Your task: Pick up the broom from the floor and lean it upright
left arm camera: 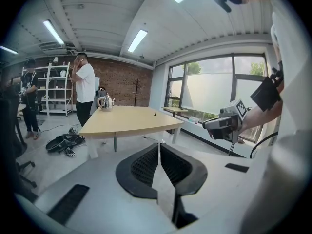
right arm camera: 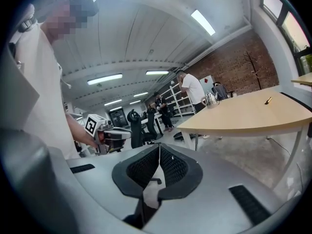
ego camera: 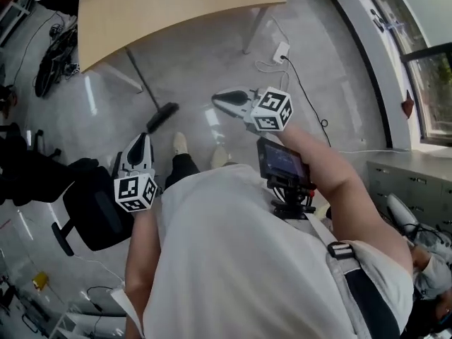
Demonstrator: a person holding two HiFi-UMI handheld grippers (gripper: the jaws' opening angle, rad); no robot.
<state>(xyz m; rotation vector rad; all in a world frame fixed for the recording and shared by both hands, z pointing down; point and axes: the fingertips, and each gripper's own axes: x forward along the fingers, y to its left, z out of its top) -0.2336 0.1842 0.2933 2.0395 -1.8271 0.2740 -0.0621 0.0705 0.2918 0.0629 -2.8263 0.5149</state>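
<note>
The black-bristled broom with a thin dark handle (ego camera: pixel 162 116) is lying flat on the floor. Its brush head is pointing toward the person, and its handle is running away under the near edge of the light wooden table with white legs (ego camera: pixel 176 13). The person's 2 pale shoes (ego camera: pixel 180 144) are standing just near of the brush head.

The left gripper (left arm camera: pixel 159 147) is hovering near and slightly left of the brush head. Its jaws are pressed together and are gripping nothing. The right gripper (right arm camera: pixel 159 150) is hovering to the right of the brush head, apart from it. Its jaws are also pressed together and empty.

1 slanted white table leg (ego camera: pixel 120 78) is standing just left of the handle. A black office chair (ego camera: pixel 95 207) is sitting at the near left, just beside the left gripper. A white power adapter (ego camera: pixel 281 51) with thin cables is lying on the floor to the far right of the broom. A heap of black cables (ego camera: pixel 53 58) is lying at the far left.

A metal kettle (left arm camera: pixel 106 102) is standing on the far end of the table, and a person in a white T-shirt (left arm camera: pixel 84 82) is standing beside it.

The grey polished floor (ego camera: pixel 205 69) is reflecting the ceiling lights. White shelves (left arm camera: pixel 53 89) are standing against a red brick wall (left arm camera: pixel 122 84). Large windows (left arm camera: pixel 219 89) are filling the right side, with a grey cabinet (ego camera: pixel 402 175) below them.
</note>
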